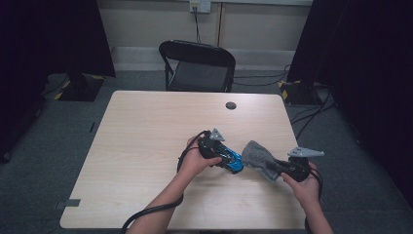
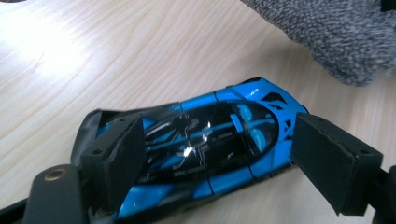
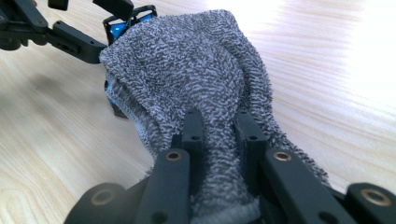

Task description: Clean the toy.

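A blue and black toy car (image 1: pixel 233 160) sits between the jaws of my left gripper (image 1: pixel 225 157), low over the table's middle right. In the left gripper view both black pads (image 2: pixel 116 156) press against the car (image 2: pixel 219 135), one on each side. My right gripper (image 1: pixel 278 169) is shut on a grey terry cloth (image 1: pixel 255 155), which bunches out from its tips toward the car. In the right gripper view the cloth (image 3: pixel 187 60) is pinched between the fingers (image 3: pixel 192 130) and covers part of the car (image 3: pixel 116 28). The cloth's edge (image 2: pixel 336 32) hangs just beyond the car's nose.
The light wooden table (image 1: pixel 146 136) has a round black grommet (image 1: pixel 231 105) near its far edge. A black folding chair (image 1: pixel 199 66) stands behind the table. Dark curtains hang at both sides, and cables lie on the floor at the right.
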`<state>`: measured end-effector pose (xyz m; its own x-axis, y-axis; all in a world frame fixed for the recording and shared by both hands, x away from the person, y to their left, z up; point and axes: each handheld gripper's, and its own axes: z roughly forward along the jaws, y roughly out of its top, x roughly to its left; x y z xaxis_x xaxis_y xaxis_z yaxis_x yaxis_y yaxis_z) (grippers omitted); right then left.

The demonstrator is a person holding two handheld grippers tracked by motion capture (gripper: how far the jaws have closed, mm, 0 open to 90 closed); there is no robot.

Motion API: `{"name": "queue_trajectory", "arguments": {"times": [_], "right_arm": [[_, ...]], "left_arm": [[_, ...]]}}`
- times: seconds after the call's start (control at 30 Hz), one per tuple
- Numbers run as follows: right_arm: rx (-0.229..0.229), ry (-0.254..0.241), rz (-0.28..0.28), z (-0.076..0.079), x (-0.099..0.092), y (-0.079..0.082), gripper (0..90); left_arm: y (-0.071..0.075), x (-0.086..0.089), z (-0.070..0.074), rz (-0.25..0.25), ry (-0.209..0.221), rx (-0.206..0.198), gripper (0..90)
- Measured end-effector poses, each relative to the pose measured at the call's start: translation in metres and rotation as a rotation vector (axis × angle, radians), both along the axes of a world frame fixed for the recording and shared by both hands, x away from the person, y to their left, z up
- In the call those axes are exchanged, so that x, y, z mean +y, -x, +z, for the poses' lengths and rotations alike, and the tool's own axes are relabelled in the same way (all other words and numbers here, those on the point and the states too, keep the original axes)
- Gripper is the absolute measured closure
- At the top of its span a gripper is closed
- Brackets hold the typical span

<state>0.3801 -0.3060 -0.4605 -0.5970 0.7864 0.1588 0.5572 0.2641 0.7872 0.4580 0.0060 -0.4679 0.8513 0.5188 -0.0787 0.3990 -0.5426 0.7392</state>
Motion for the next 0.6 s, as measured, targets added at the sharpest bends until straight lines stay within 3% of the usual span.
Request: {"name": "queue_trajectory", "arguments": {"times": [0.13,0.27,0.33,0.43,0.5,0.6], "right_arm": [[0.005,0.001,-0.025,-0.003,-0.005,0.000,77.3],[0.016,-0.003,-0.035,-0.007,-0.008,-0.001,77.3],[0.020,0.006,-0.040,-0.008,-0.007,-0.001,77.3],[0.022,0.018,-0.056,-0.010,-0.006,-0.002,77.3],[0.021,0.020,-0.066,-0.010,-0.006,-0.003,77.2],[0.026,0.018,-0.063,-0.012,-0.007,-0.005,77.2]], "left_arm": [[-0.005,-0.007,-0.007,-0.016,-0.021,-0.007,17.5],[-0.006,-0.010,-0.008,-0.029,-0.008,-0.022,17.0],[-0.006,-0.011,-0.009,-0.031,-0.034,-0.042,15.5],[-0.005,-0.011,-0.011,-0.039,-0.032,-0.057,14.6],[-0.006,-0.012,-0.013,-0.052,-0.055,-0.068,11.2],[-0.010,-0.013,-0.017,-0.066,-0.039,-0.047,4.9]]}}
